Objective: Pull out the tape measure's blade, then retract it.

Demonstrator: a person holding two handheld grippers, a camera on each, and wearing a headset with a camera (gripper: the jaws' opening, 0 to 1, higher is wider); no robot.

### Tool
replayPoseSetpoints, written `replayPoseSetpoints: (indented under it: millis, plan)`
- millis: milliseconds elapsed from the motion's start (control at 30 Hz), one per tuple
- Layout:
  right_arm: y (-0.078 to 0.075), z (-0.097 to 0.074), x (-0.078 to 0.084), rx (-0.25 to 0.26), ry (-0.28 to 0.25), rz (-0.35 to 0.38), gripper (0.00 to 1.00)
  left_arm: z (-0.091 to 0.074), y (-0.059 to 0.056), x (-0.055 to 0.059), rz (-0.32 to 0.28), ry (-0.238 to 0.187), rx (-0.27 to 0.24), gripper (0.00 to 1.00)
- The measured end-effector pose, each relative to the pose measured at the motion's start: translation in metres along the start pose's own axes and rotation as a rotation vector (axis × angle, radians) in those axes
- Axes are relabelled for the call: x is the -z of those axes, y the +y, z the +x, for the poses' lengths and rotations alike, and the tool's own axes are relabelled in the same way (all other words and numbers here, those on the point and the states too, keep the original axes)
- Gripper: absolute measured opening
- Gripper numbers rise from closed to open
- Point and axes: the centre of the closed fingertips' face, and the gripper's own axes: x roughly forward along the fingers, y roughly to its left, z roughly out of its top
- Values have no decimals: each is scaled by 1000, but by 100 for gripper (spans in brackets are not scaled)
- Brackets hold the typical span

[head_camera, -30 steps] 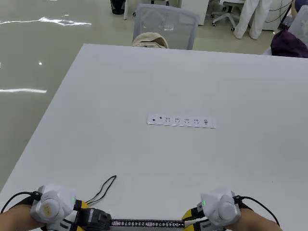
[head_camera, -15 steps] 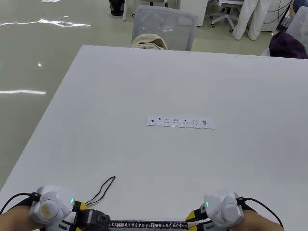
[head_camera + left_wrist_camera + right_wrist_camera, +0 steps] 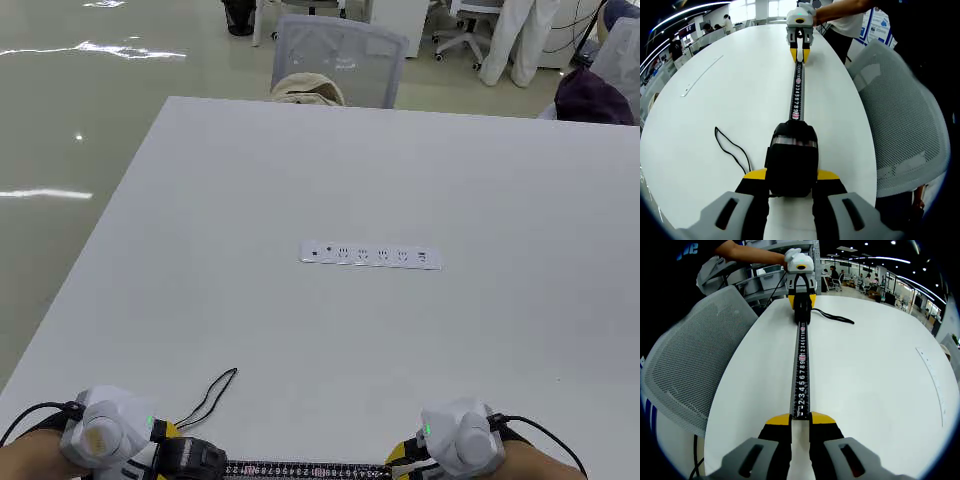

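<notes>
White table (image 3: pixel 250 170): tape measure (image 3: pixel 791 157), power strip (image 3: pixel 370 255)

The left gripper (image 3: pixel 178 458) and right gripper (image 3: pixel 400 462) are built alike: a rounded white housing with a small green light, grey jaw arms with dark slots, black mid-sections and yellow tips. The left housing has a round pale-orange mark on top. A thin black left cable (image 3: pixel 32 410) loops off one housing and a right cable (image 3: pixel 545 431) off the other. A dark short sleeve (image 3: pixel 702 252) carries blue lettering.
</notes>
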Motion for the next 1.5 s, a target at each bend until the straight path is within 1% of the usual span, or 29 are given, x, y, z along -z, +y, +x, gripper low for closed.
replayPoseSetpoints:
  millis: [200, 233, 500, 667, 767, 867, 900, 933, 1200, 1333, 1400, 1500]
  plan:
    - [3, 2, 1, -7, 7, 8, 10, 1, 0, 0, 3, 3, 1, 29]
    - [4, 3, 3, -8, 12, 4, 10, 1, 0, 0, 5, 3, 2, 29]
    - [3, 3, 2, -2, 15, 13, 11, 2, -1, -3, 3, 5, 6, 29]
    - [3, 3, 1, 4, 23, 10, 12, 2, 0, -2, 7, 8, 5, 29]
    - [2, 5, 4, 11, 42, 13, 14, 3, 0, -1, 3, 14, 4, 30]
    - [5, 10, 8, 14, 58, 23, 14, 4, 0, -1, 12, 29, 6, 30]
    - [4, 8, 11, 28, 74, 38, 14, 4, 0, -1, 14, 31, 6, 30]
    - [4, 9, 7, 24, 56, 23, 14, 4, 0, -1, 17, 33, 6, 30]
    - [3, 8, 9, 36, 63, 17, 18, 3, 1, -1, 35, 35, -3, 32]
    - [3, 7, 7, 42, 66, 19, 20, 3, 3, -2, 31, 35, -14, 35]
    - [3, 7, 9, 48, 66, 26, 21, 2, 3, -2, 27, 35, -20, 36]
    - [3, 4, 10, 59, 62, 34, 22, 0, 6, -2, 9, 27, -38, 39]
